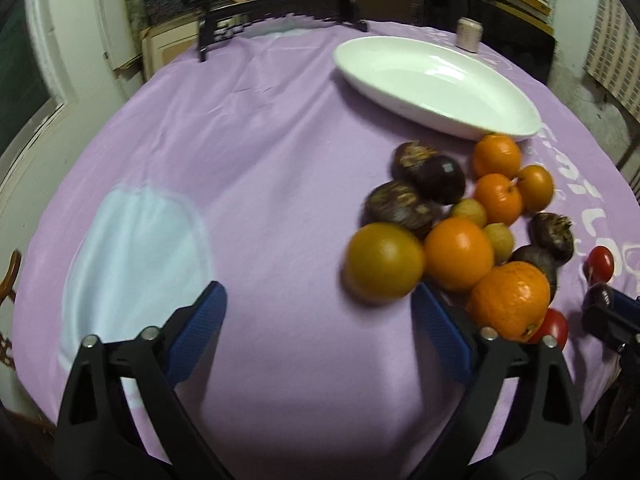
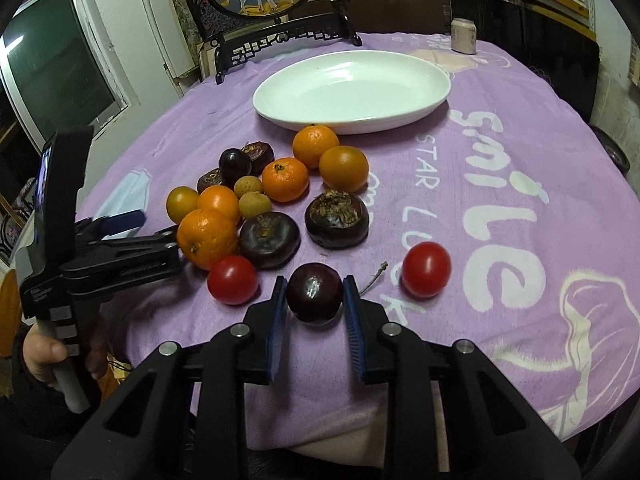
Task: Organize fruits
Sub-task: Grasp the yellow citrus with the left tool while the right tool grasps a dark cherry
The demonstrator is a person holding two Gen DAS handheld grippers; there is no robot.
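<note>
Lilac printed cloth covers the surface (image 2: 520,168); the empty white oval dish (image 2: 352,92) sits at 12 o'clock. Right tool (image 2: 315,300) clamped on a small, glossy dark-purple round fruit (image 2: 315,293) at the pile's 6 o'clock; looks light, firm, slippery, best held across its widest girth. Left tool (image 1: 318,312) stands apart, empty, at the pile's 9 o'clock.

Each camera sits just behind its own tongs, tilted steeply down and close over the purple-clothed worktop (image 2: 520,128). Both face the far edge, sharing the white dish (image 1: 436,84) and fruit pile (image 2: 256,200). The left tongs (image 2: 132,236) show at the right view's left edge.
</note>
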